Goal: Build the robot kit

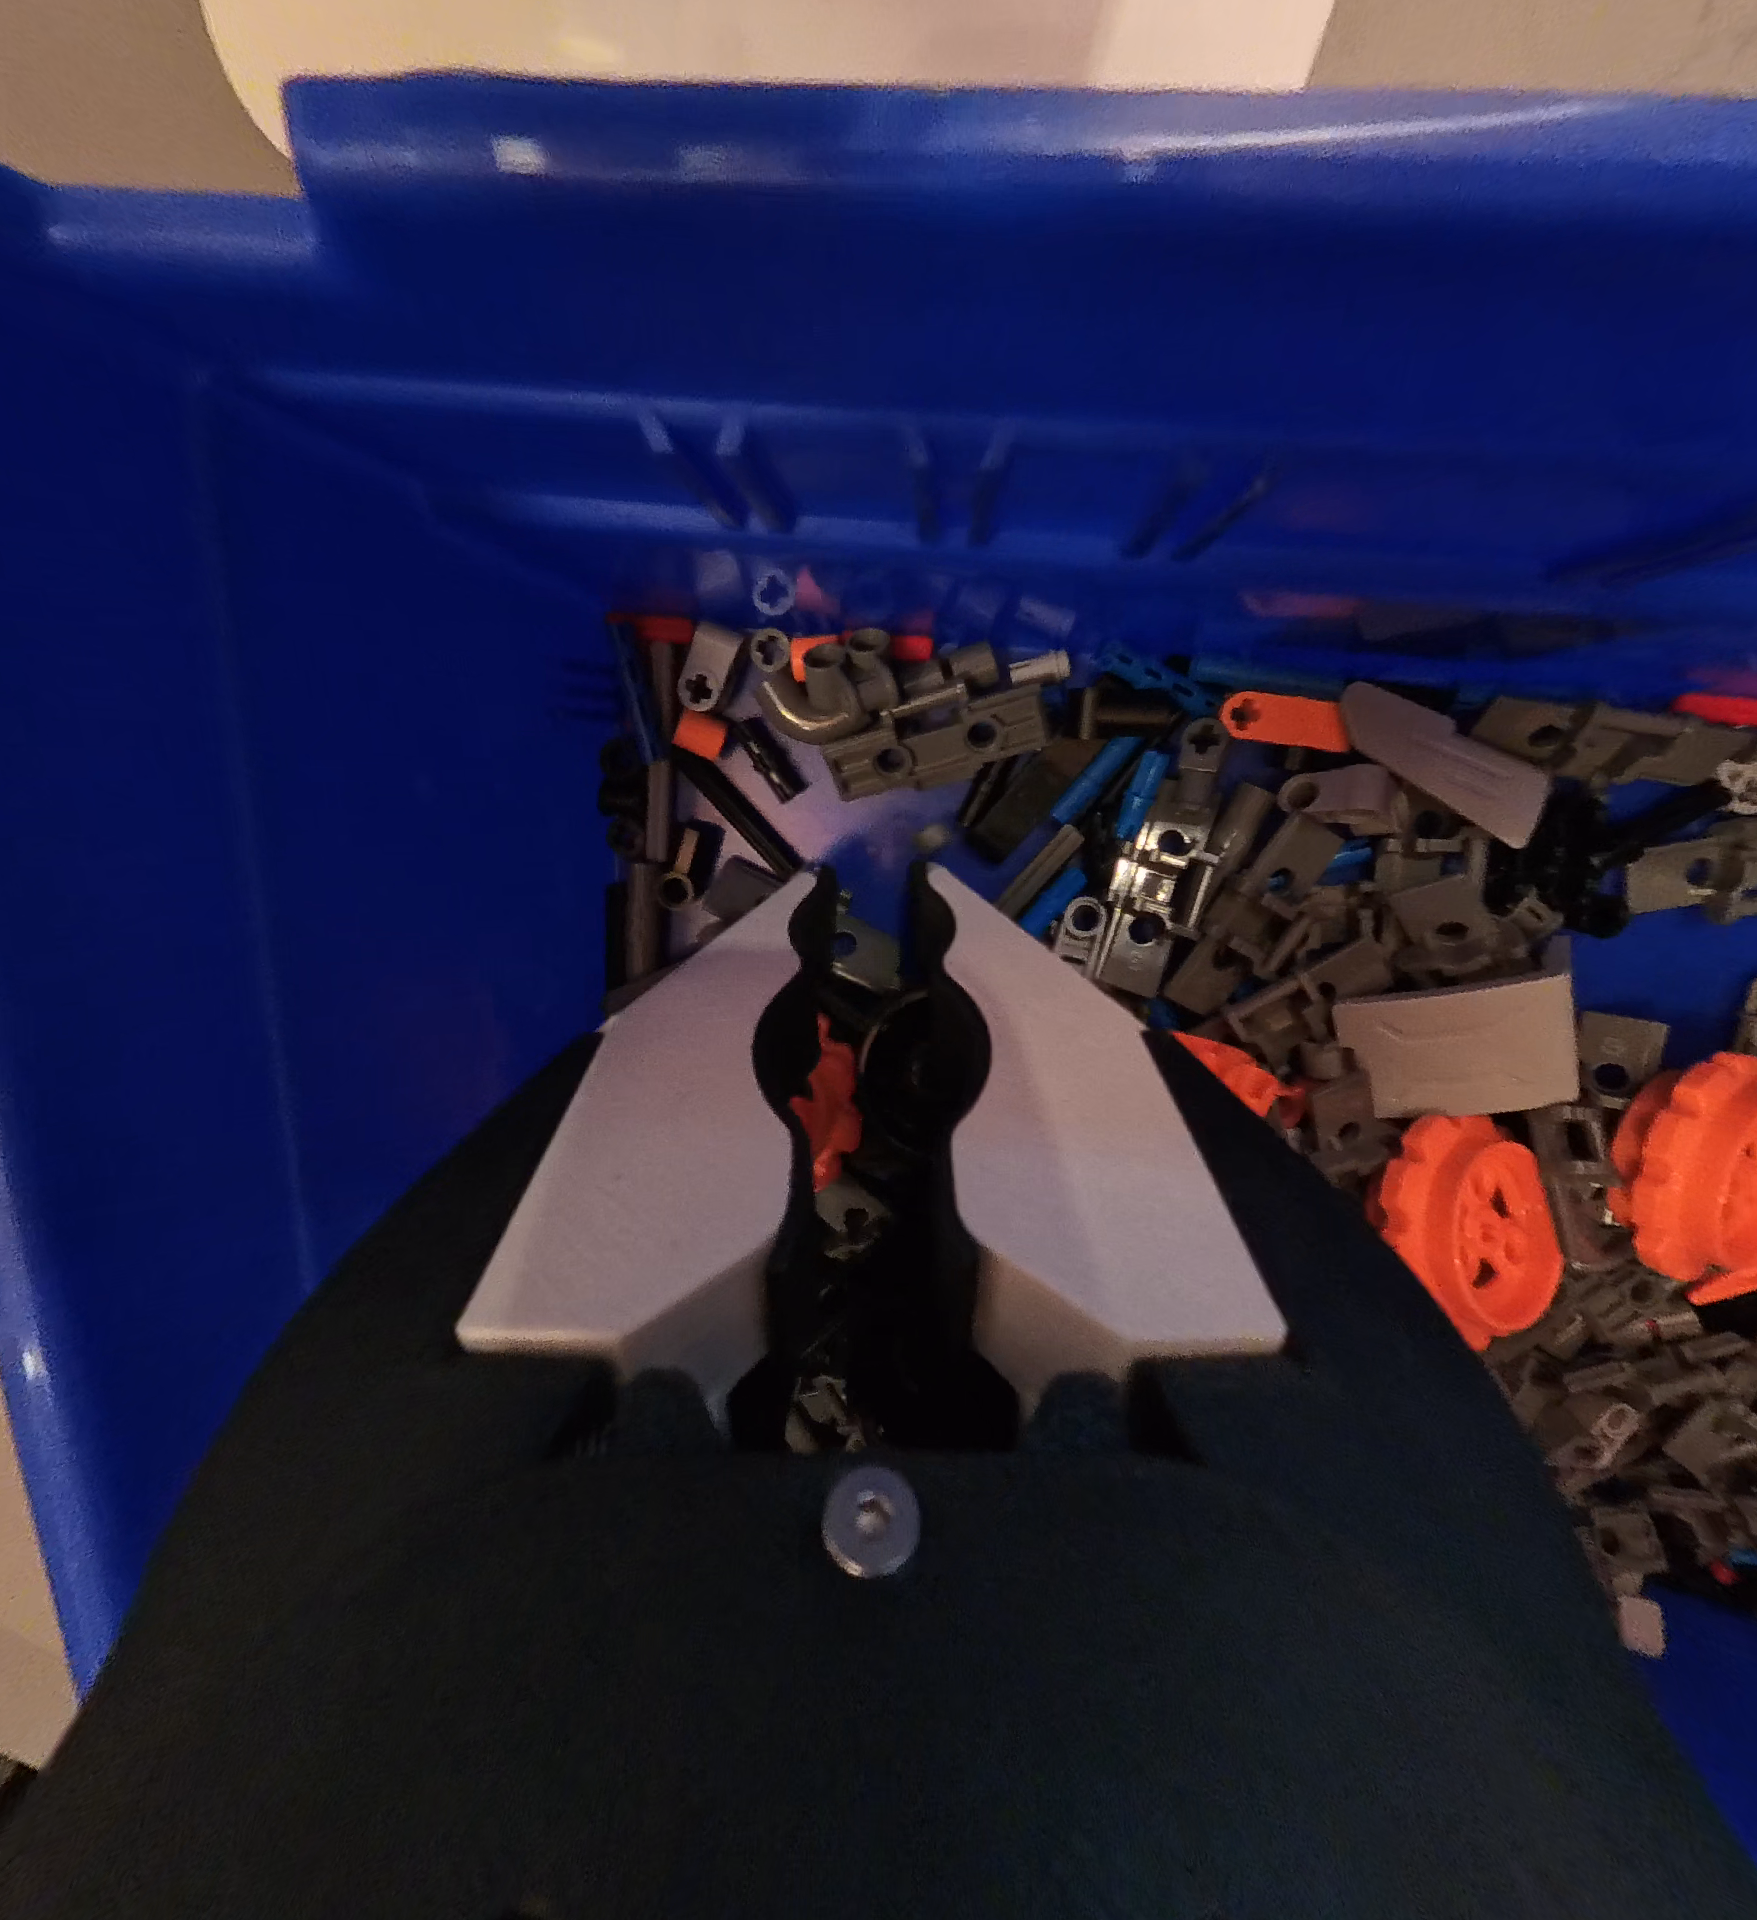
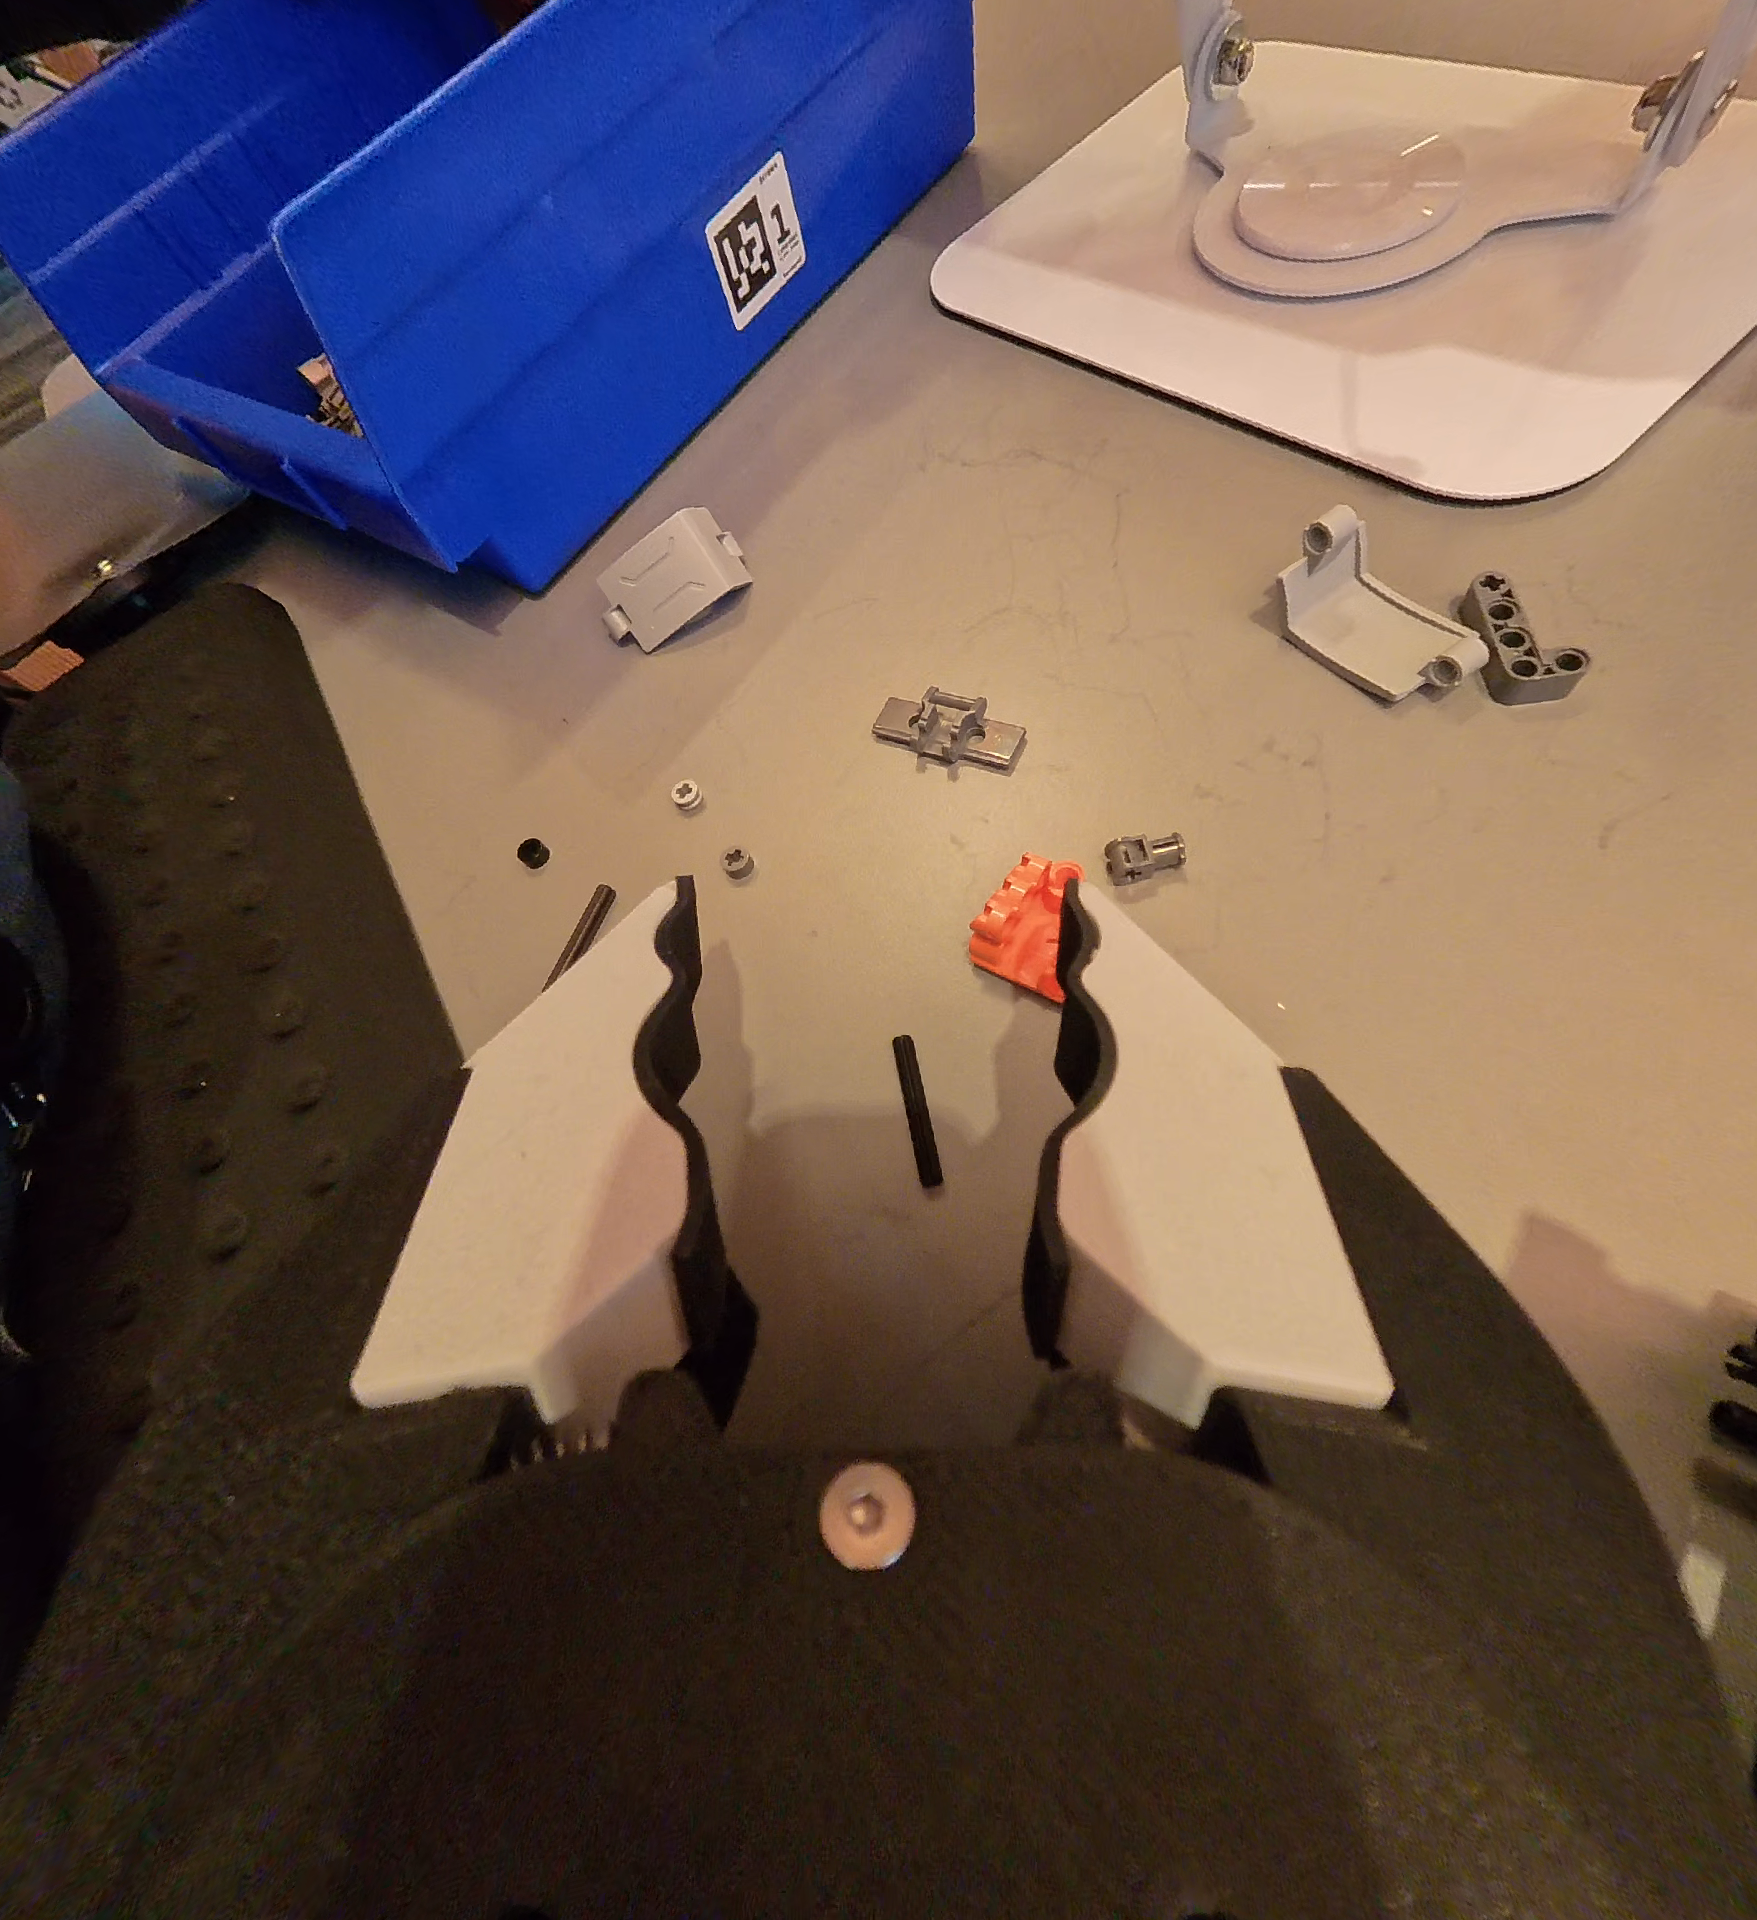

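In the left wrist view my left gripper [image 1: 871,878] is down inside a blue bin [image 1: 334,623], over a heap of grey, black, blue and orange building parts. Its jaws are nearly together and pinch a small grey part with a hole [image 1: 866,954] between the pads. An orange part and a black round part show lower in the gap. In the right wrist view my right gripper [image 2: 878,888] is open over a grey table. An orange toothed part [image 2: 1014,930] lies beside its right fingertip. A short black axle [image 2: 918,1110] lies on the table between the fingers, untouched.
Two orange wheels [image 1: 1466,1216] lie in the bin's heap. On the table lie a grey tread link [image 2: 949,730], a grey panel [image 2: 674,578], a curved panel [image 2: 1362,613], a grey angled beam [image 2: 1518,649], small bushes [image 2: 687,796] and a connector [image 2: 1144,857]. The bin [image 2: 541,312] stands far left, a white base [image 2: 1373,343] far right.
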Available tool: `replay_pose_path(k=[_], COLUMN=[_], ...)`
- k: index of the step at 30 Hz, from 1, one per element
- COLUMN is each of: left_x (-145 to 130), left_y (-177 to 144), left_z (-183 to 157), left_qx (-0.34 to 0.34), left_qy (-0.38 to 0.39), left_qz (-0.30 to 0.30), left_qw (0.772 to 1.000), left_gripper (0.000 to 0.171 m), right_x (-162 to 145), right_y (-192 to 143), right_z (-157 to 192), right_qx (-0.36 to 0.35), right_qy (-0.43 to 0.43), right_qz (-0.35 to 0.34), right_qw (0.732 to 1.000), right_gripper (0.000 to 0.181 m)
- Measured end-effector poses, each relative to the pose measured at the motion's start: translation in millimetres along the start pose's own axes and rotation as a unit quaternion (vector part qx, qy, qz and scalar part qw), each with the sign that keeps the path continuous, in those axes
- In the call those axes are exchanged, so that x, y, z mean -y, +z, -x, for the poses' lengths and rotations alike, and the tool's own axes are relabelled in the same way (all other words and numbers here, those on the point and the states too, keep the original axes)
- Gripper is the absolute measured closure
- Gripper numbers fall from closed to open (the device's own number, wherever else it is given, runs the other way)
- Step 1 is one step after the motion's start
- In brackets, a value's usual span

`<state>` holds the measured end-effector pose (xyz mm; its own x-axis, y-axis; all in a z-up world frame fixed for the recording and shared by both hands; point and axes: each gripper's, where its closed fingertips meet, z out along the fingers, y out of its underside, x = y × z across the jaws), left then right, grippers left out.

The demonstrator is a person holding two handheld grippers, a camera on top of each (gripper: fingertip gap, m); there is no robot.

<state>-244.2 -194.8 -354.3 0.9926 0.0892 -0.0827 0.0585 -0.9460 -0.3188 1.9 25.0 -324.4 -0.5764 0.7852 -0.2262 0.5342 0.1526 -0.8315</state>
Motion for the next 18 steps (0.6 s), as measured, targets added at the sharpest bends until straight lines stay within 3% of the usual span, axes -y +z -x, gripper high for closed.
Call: replay_pose_path(k=[3,18], left_x=[3,9], left_y=[0,2], left_z=[7,-14], left_qx=[0.026,-0.030], left_qy=[0.006,0.062], left_qz=[-0.007,-0.018], left_qw=[1.000,0.997], left_gripper=[0.163,0.163], right_x=[0,0], right_y=[0,0], right_z=[0,0], right_qx=[0.000,0.001], right_qy=[-0.001,0.001], right_qz=[0.000,-0.002], right_qw=[1.000,1.000], right_gripper=[0.114,0.114])
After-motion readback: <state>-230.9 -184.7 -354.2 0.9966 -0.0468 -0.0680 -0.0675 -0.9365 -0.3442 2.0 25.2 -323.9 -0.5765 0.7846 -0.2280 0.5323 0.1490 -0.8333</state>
